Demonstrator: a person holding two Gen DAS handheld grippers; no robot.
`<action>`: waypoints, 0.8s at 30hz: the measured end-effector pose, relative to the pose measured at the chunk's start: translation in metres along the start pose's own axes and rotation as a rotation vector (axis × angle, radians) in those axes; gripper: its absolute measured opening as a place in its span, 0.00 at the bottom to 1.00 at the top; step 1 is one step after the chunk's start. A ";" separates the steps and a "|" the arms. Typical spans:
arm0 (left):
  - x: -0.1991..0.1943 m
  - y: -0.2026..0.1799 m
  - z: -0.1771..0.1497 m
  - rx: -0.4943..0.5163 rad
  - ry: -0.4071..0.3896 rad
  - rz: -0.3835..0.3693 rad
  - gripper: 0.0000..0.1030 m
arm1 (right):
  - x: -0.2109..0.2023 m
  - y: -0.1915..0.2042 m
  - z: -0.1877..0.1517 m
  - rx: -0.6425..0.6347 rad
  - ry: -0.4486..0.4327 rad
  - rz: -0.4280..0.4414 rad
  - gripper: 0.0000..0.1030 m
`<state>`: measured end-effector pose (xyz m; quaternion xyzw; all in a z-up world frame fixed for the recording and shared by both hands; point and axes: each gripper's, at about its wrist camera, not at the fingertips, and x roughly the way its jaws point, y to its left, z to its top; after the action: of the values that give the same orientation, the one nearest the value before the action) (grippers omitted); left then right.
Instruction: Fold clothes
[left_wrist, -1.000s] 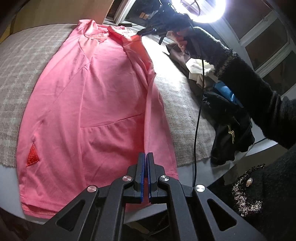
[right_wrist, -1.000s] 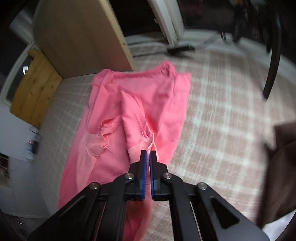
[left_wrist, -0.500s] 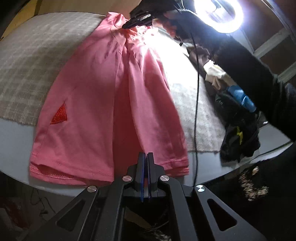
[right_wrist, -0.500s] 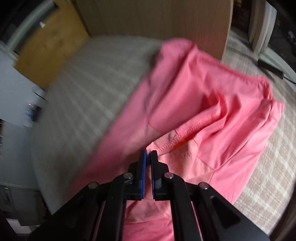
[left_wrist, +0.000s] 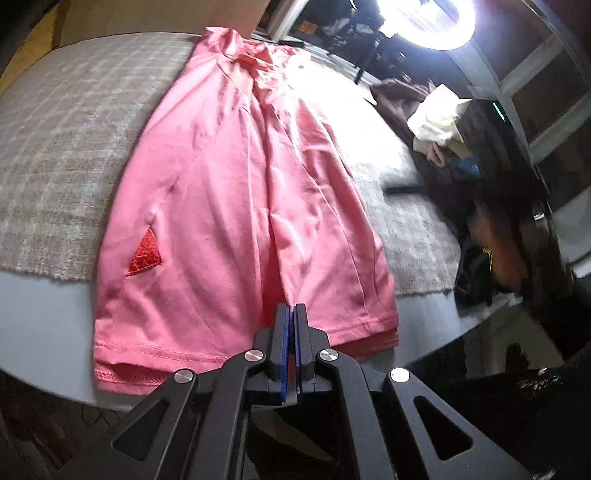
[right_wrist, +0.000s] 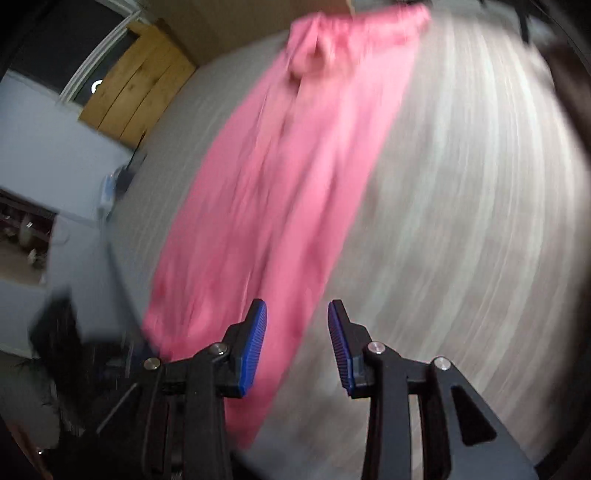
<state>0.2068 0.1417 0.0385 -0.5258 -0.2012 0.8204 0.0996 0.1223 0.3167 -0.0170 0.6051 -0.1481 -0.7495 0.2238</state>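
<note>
Spread flat along the checked blanket (left_wrist: 55, 147), pink shirt (left_wrist: 240, 192), hem hanging over the near table edge. At that hem, left gripper (left_wrist: 290, 314), jaws together, whether pinching cloth unclear. Above the shirt's right side, right gripper (right_wrist: 297, 325), jaws opening, nothing between them.

— What colour is the shirt (left_wrist: 236, 206)?
— Pink all over, with a red mesh-patterned triangle (left_wrist: 144, 254) at the lower left of the frame.
— And the blanket (left_wrist: 62, 147) under it?
— Grey-beige, crossed by a pale check.
— The grippers?
— Both black, with blue ribbed pads (right_wrist: 255, 343) and silver screws.
— Anything else?
— A cream cloth (left_wrist: 439, 118) at upper right on dark brown clothes (left_wrist: 399, 96), and honey-coloured wooden boards (right_wrist: 136, 85) at upper left.
</note>
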 end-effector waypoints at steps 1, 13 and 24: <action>0.002 0.000 0.000 0.013 0.011 -0.003 0.02 | 0.004 0.008 -0.022 0.009 0.014 -0.003 0.34; -0.004 -0.014 -0.002 0.144 0.012 -0.047 0.02 | 0.019 0.032 -0.074 0.059 -0.020 0.053 0.02; -0.008 0.003 -0.013 0.133 0.040 -0.028 0.02 | -0.008 0.042 -0.073 0.033 -0.057 -0.082 0.10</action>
<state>0.2221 0.1386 0.0389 -0.5316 -0.1518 0.8197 0.1499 0.2013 0.2889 -0.0059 0.5926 -0.1418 -0.7726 0.1784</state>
